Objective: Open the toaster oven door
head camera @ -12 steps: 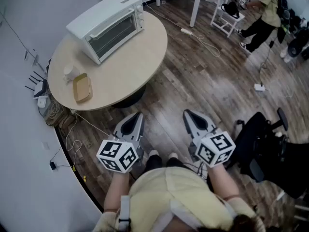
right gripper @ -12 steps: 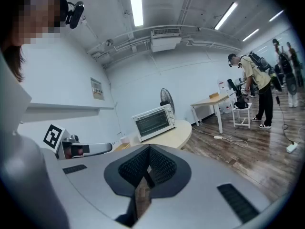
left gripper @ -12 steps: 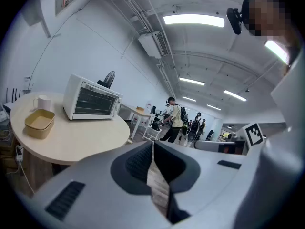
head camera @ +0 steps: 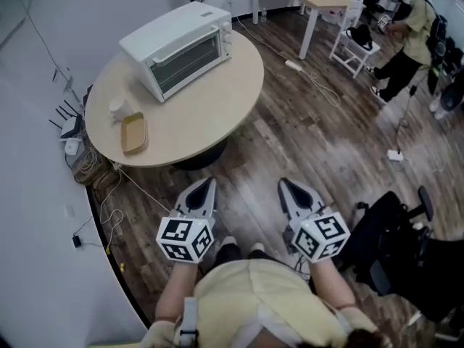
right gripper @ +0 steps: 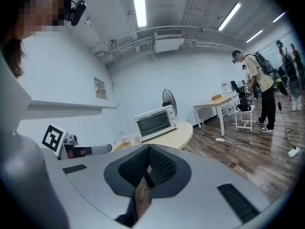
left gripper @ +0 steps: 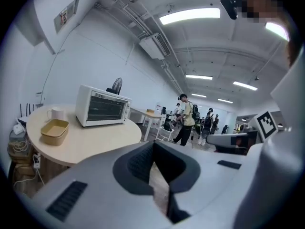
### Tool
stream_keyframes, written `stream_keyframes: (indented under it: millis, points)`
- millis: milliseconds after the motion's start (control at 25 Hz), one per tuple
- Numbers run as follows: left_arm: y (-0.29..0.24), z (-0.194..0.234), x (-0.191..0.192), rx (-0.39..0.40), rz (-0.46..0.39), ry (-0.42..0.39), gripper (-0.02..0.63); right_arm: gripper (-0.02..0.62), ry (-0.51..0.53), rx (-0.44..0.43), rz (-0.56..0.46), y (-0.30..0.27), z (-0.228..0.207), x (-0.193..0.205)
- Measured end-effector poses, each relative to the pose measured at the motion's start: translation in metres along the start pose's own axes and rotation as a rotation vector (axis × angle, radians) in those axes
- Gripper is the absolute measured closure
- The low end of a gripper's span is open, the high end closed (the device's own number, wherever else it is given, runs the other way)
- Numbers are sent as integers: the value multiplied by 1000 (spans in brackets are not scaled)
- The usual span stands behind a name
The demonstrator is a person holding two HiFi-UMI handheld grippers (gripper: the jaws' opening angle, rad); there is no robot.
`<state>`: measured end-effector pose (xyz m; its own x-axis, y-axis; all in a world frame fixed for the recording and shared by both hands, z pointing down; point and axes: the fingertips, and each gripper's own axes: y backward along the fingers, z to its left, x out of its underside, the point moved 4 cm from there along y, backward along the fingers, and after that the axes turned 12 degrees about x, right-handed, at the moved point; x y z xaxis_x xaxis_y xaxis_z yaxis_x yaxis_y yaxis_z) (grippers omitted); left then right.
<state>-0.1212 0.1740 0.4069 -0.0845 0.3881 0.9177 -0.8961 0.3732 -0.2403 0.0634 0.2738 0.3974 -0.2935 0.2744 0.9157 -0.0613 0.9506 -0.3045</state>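
A white toaster oven (head camera: 181,46) stands at the far side of a round wooden table (head camera: 217,114), its glass door closed and facing the person. It also shows in the left gripper view as the toaster oven (left gripper: 102,111) and in the right gripper view as the toaster oven (right gripper: 155,122). My left gripper (head camera: 205,185) and right gripper (head camera: 285,185) hover side by side over the floor, well short of the table. Both are shut with nothing between the jaws, as the left gripper (left gripper: 153,143) and right gripper (right gripper: 148,147) show close up.
A white cup (head camera: 118,109) and a tan tray (head camera: 134,133) sit on the table's left side. Cables and a power strip (head camera: 293,65) lie on the wood floor. A black office chair (head camera: 391,230) stands at the right. A person (head camera: 413,27) stands by a white chair (head camera: 355,46) far back.
The head view has shifted, so the table and oven now sit a little lower and further right. Both grippers stay shut in about the same place.
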Motion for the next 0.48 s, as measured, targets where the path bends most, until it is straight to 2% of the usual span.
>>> stream_keyframes:
  millis: [80, 240, 480]
  points:
    - [-2, -3, 2, -15, 5, 5, 604, 594, -2, 1, 1, 1, -4, 1]
    - [-4, -10, 3, -7, -39, 57, 604, 594, 2, -23, 12, 3, -10, 4]
    - [1, -12, -1, -76, -83, 17, 604, 594, 16, -49, 29, 2, -16, 11]
